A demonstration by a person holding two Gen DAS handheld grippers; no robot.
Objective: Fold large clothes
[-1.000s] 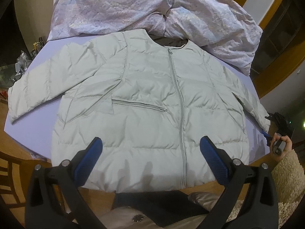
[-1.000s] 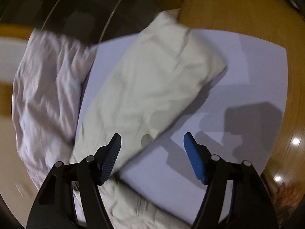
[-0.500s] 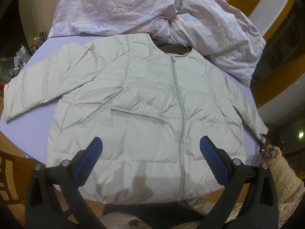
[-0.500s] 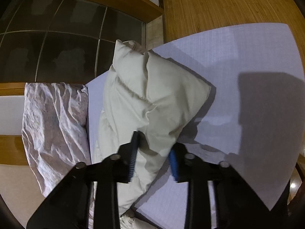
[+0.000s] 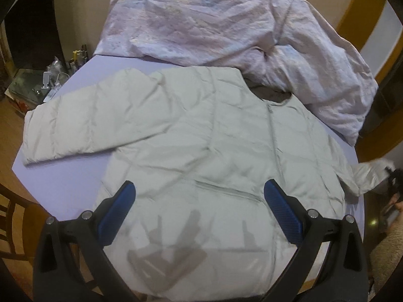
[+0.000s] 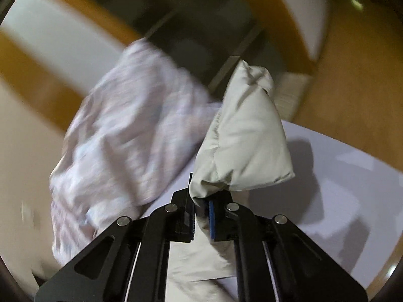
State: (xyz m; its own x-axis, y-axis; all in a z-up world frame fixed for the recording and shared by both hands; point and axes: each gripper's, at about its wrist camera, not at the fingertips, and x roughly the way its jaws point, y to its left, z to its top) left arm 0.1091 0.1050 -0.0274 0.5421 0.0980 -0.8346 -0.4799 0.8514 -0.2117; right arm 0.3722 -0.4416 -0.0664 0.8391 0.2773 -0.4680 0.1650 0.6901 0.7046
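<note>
1. Left wrist view: A pale puffy jacket [image 5: 201, 156] lies flat, front side up, on a round light purple table [image 5: 58, 173]. It is spread out so it can be folded.
2. One sleeve [image 5: 83, 125] sticks out to the left and rests flat on the table. The other sleeve goes off to the right, and its end [image 5: 370, 173] looks lifted off the table near the right edge.
3. A crumpled pink patterned sheet [image 5: 226, 25] is heaped on the far side. It touches the jacket's collar.
4. The left gripper [image 5: 199, 216] hangs over the near hem of the jacket and points steeply down. Its blue fingers [image 5: 118, 214] are spread wide with nothing between them. Its shadow falls on the jacket below. I think it is getting ready to help with the fold.
5. A bit of a fuzzy sleeve of the person shows at the far right, low down.
6. Right wrist view: The right gripper [image 6: 201, 214] is pinched tight on the cuff of the jacket sleeve [image 6: 244, 146]. Its fingers have just been closing, and the cloth is squeezed between them.
7. The cuff puffs up above the fingers and hangs in the air over the purple table [image 6: 340, 188]. The gripper points only a little bit down.
8. The picture is blurry, so the hand looks like it is moving fast.
9. I think the sleeve is held up so it can be laid across the jacket's body. That would be the first fold, so most of the job is not yet done.
</note>
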